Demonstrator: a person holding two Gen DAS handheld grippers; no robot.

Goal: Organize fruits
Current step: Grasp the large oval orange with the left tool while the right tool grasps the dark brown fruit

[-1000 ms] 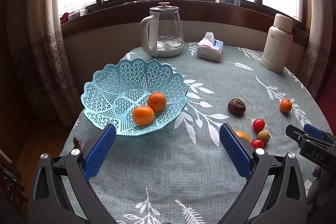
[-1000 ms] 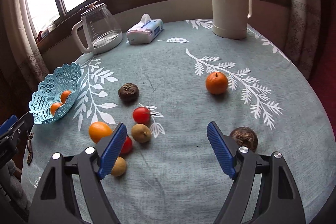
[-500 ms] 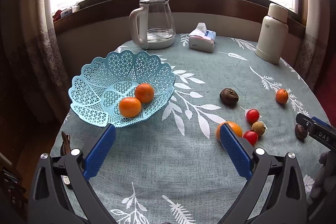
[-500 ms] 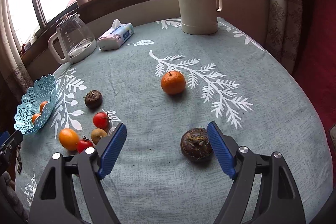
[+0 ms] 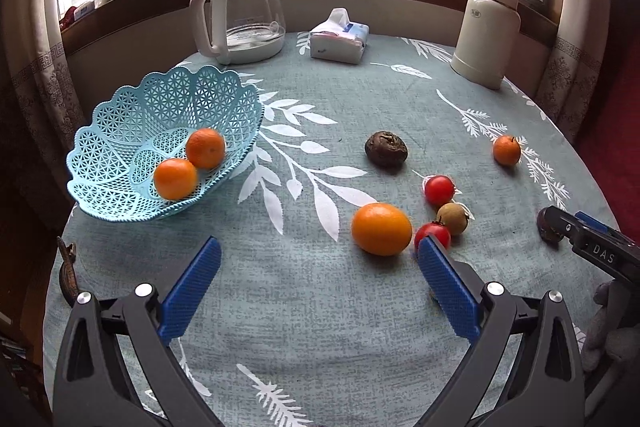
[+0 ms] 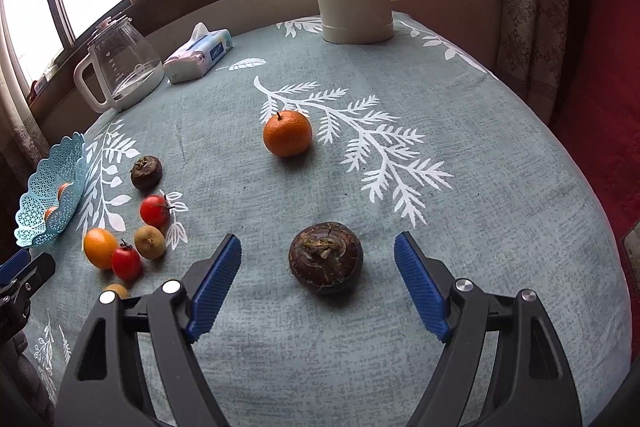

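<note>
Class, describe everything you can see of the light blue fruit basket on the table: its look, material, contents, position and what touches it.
The basket is a light blue, shallow bowl of what looks like openwork plastic lattice, with a scalloped rim. It stands on the patterned tablecloth near the table's left edge, in front of the glass kettle but apart from it. Two oranges lie inside, touching each other. Neither gripper touches it.
</note>
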